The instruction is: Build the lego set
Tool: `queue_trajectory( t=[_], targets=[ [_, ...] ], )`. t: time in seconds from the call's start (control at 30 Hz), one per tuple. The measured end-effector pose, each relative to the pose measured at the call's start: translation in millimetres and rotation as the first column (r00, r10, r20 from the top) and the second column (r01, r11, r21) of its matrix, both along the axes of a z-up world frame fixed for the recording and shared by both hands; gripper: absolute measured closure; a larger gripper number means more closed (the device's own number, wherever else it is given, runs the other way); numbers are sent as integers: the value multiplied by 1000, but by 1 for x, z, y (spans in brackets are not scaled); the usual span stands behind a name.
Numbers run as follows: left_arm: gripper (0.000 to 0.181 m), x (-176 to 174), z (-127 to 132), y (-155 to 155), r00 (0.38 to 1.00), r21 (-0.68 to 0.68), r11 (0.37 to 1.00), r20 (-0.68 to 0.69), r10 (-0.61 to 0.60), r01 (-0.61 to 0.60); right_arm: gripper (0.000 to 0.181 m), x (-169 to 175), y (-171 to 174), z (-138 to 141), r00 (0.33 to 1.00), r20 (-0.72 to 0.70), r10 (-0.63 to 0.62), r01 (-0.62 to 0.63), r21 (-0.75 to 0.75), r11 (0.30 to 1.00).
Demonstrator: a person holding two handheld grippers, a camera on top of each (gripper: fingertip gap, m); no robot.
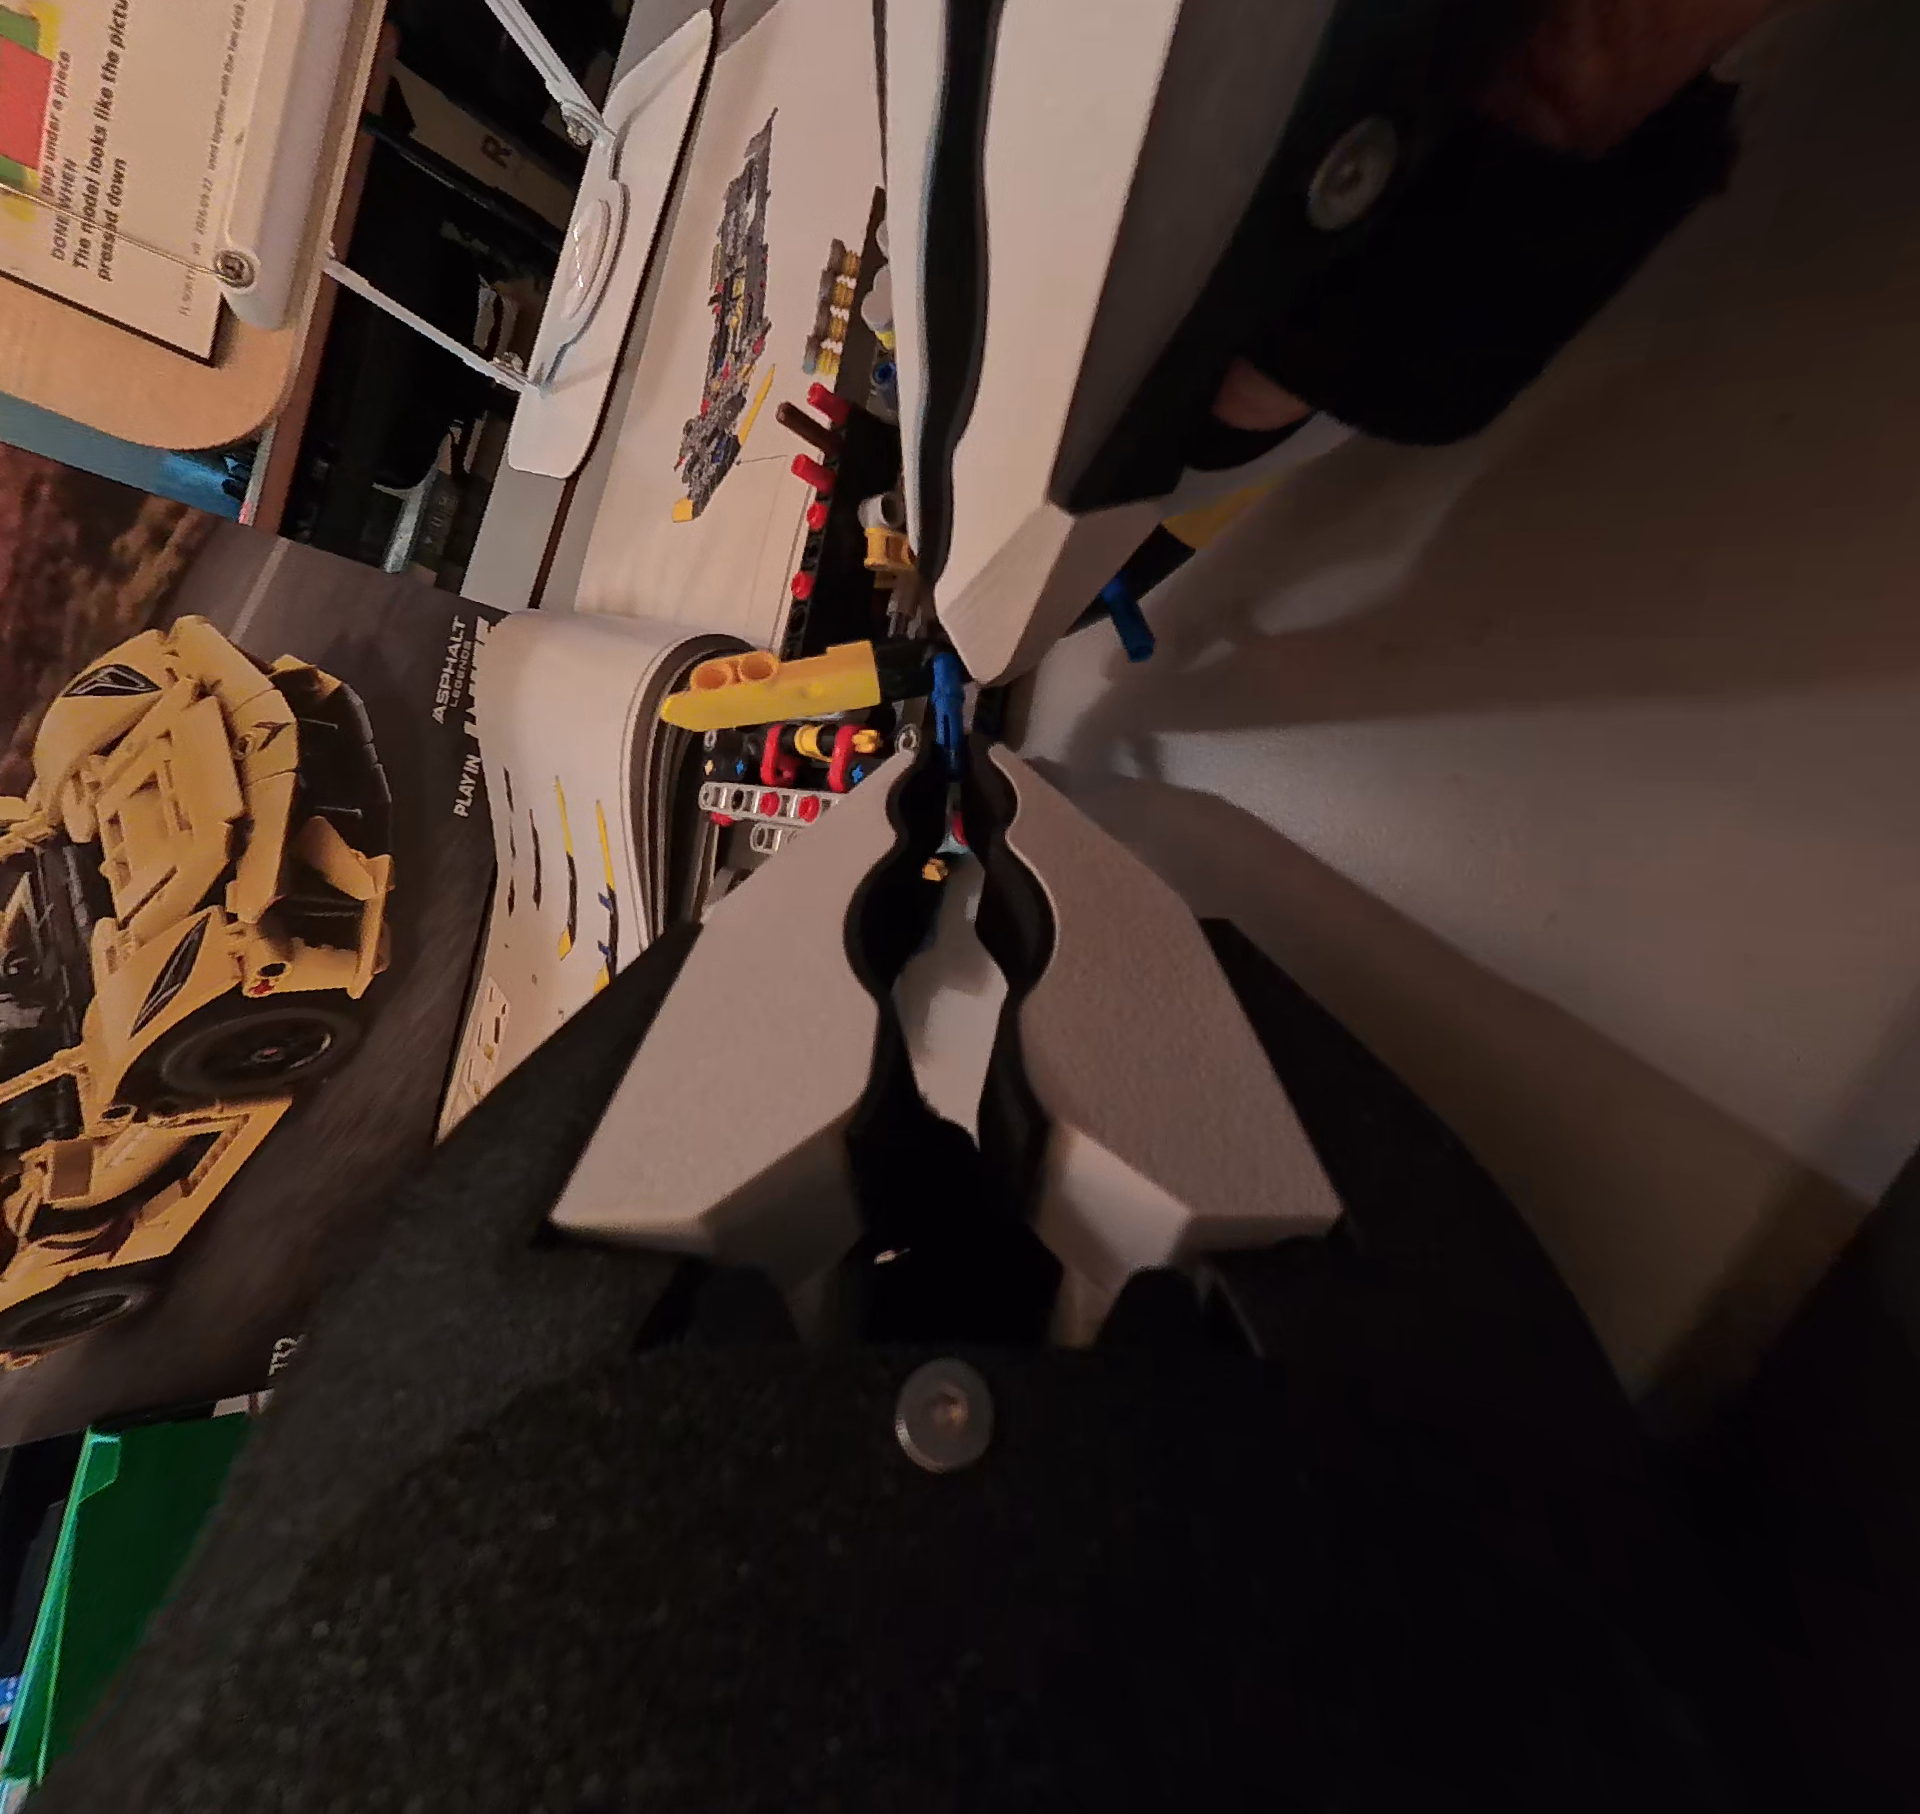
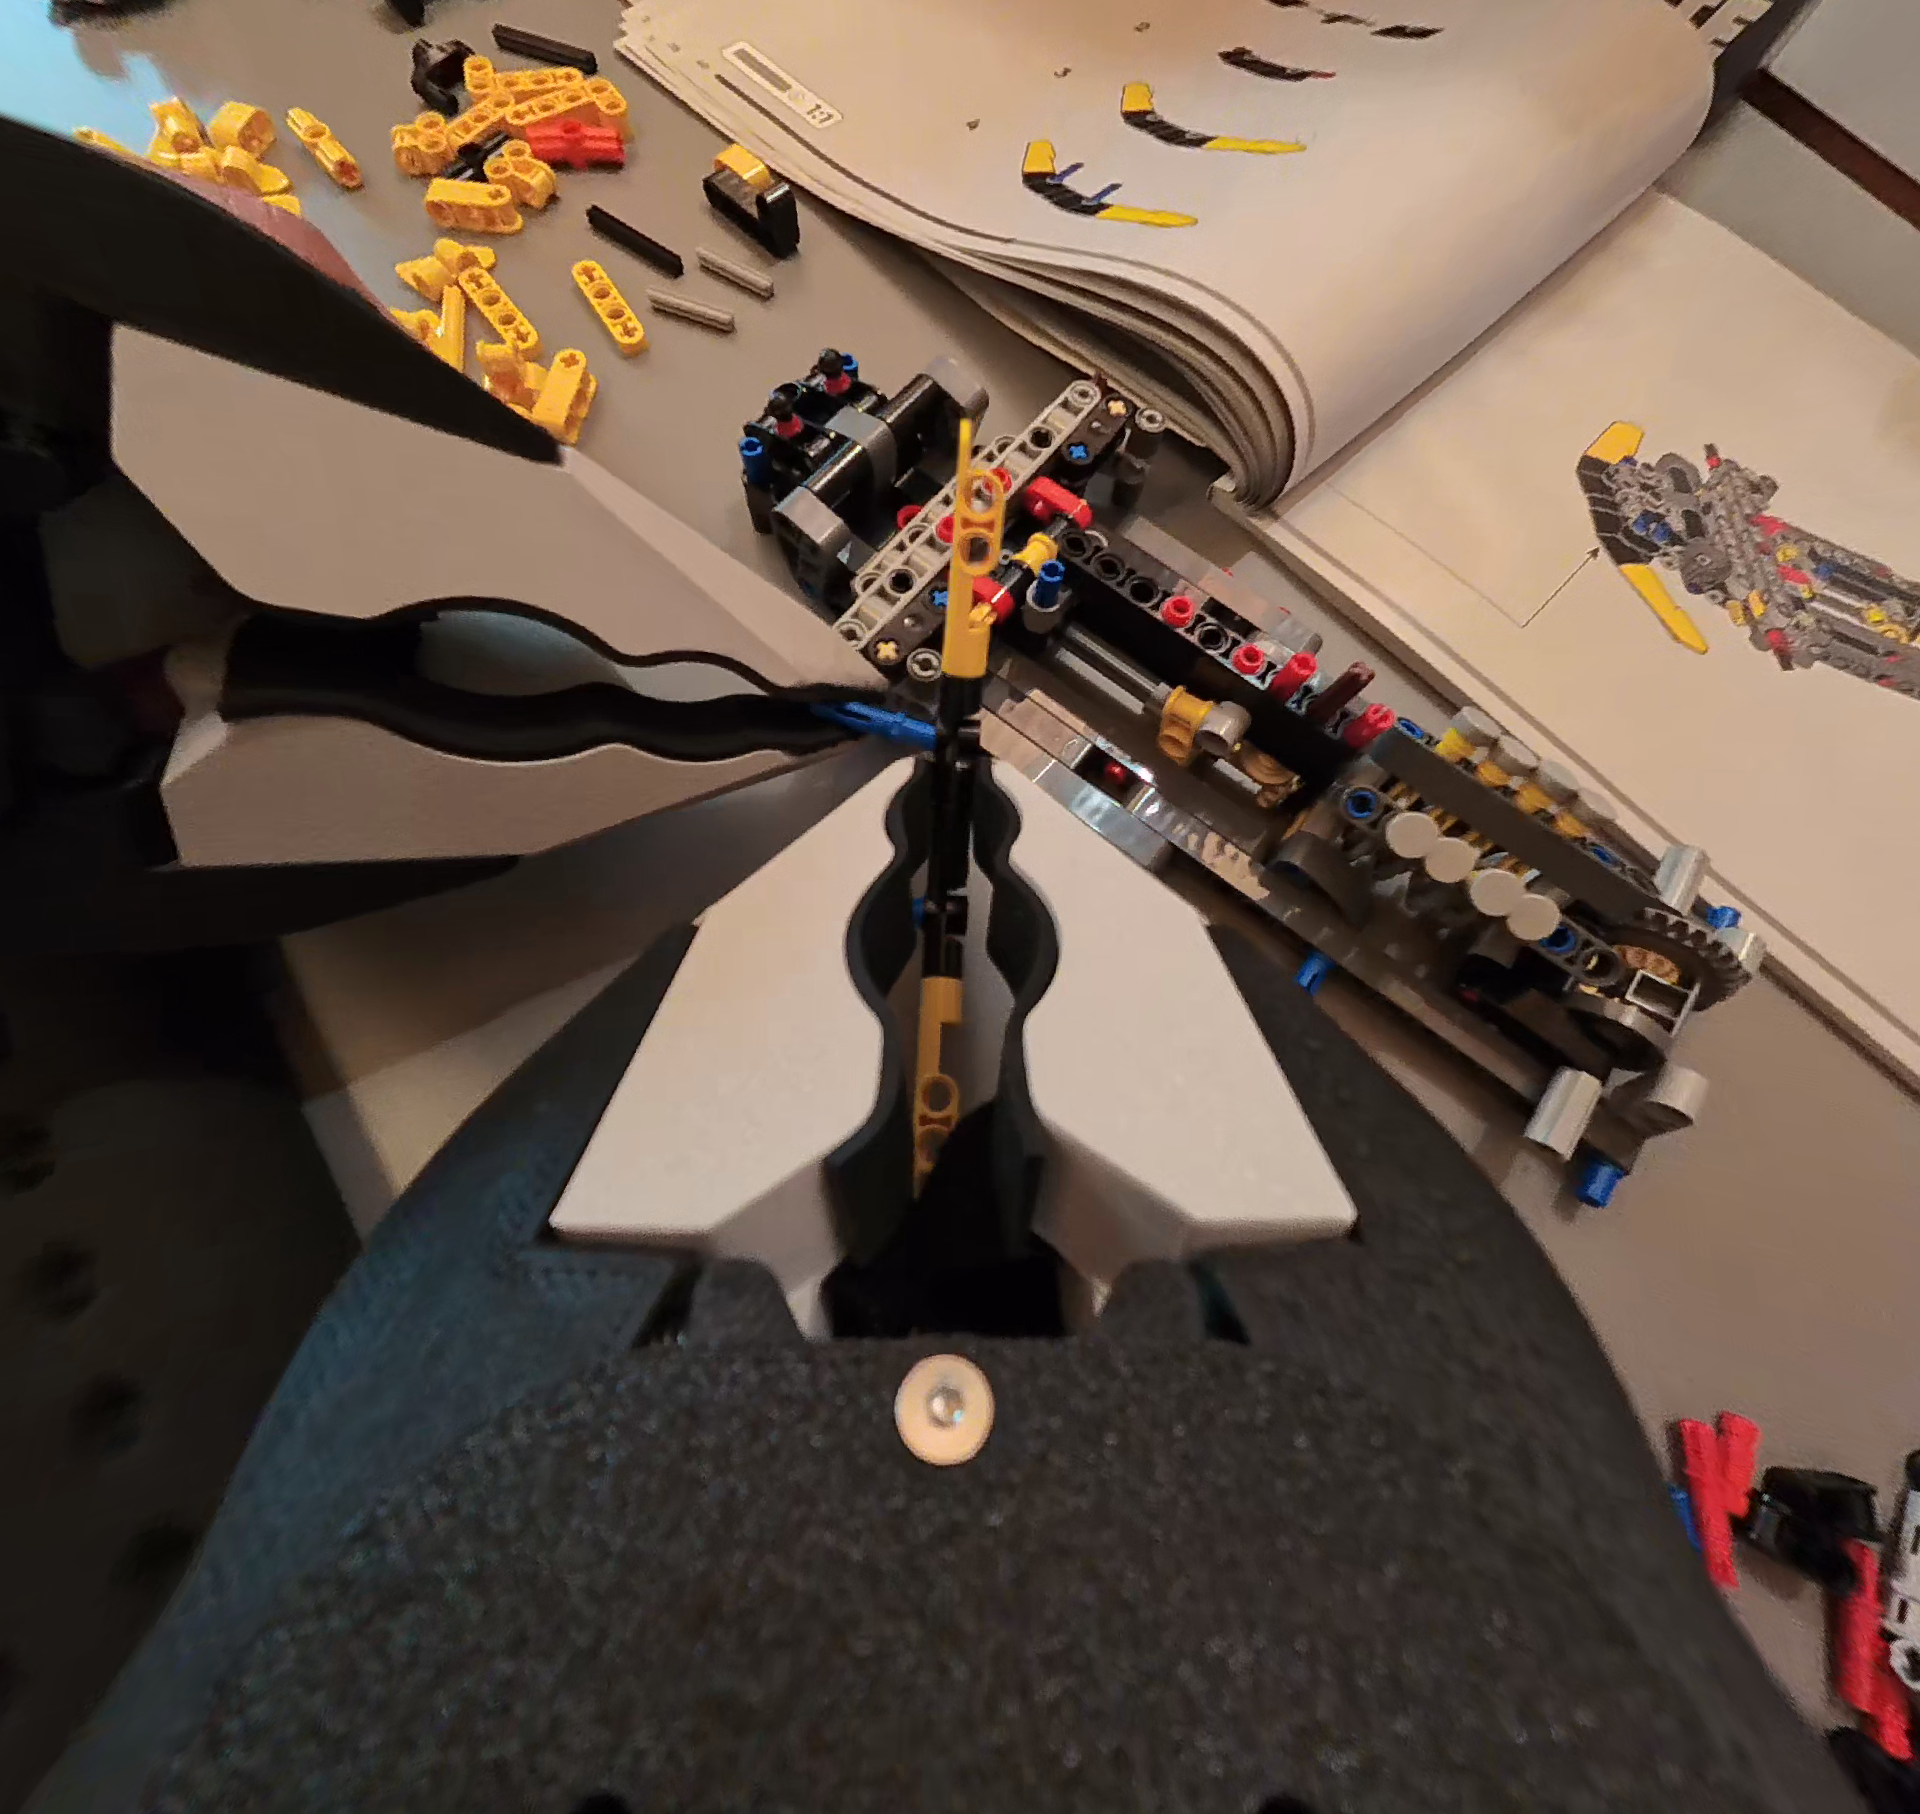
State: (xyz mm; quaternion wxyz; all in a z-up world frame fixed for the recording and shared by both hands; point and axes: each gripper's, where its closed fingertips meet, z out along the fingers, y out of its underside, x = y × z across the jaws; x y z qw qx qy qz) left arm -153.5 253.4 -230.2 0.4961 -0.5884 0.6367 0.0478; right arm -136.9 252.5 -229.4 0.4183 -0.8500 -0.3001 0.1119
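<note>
Right tool (image 2: 943, 777), grey wedge fingers lined with wavy black padding, was pressed together on a thin yellow-and-black panel piece (image 2: 971, 559) held edge-on, its yellow tip rising past the fingertips. Left tool (image 2: 868, 720), of the same build and entering from the left in the right wrist view, pinched a small blue pin (image 2: 878, 722) whose far end met the panel's black midsection. In the left wrist view the left tool (image 1: 948, 777) showed the blue pin (image 1: 945, 699) between its tips, with the panel (image 1: 790, 689) just beyond.

Just behind the tools, the partly built chassis (image 2: 1247, 725), a long studless frame of grey and black beams with red, blue and yellow pins, lay on the smooth grey surface (image 2: 1714, 1297). An open instruction booklet (image 2: 1195, 206) with curled matte pages touched its far side. Loose yellow beams and connectors (image 2: 499, 164) were scattered at upper left. The set's box (image 1: 229, 933), printed with a yellow car, stood beyond the booklet.
</note>
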Motion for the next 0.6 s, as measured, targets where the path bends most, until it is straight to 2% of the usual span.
queue_trajectory(
  t=[0.13, 0.43, 0.53, 0.6],
  targets=[
    [179, 1, -2, -1, 1000, -17, 1000, 0, -5, 5, 176, 0, 1, -3, 999, 50, -5, 5, 16, 1000],
    [180, 1, -5, -2, 1000, -34, 999, -1, -9, 9, 176, 0, 1, -4, 999, 41, -8, 8, 1, 1000],
    [180, 1, -6, -2, 1000, -57, 998, 8, -5, 6, 175, 2, 1, -5, 993, 116, -7, 3, 41, 999],
    [180, 1, -4, -1, 1000, -76, 997, 28, -3, 5, 175, 2, 1, -3, 998, 63, -6, 4, 29, 1000]
  ],
)
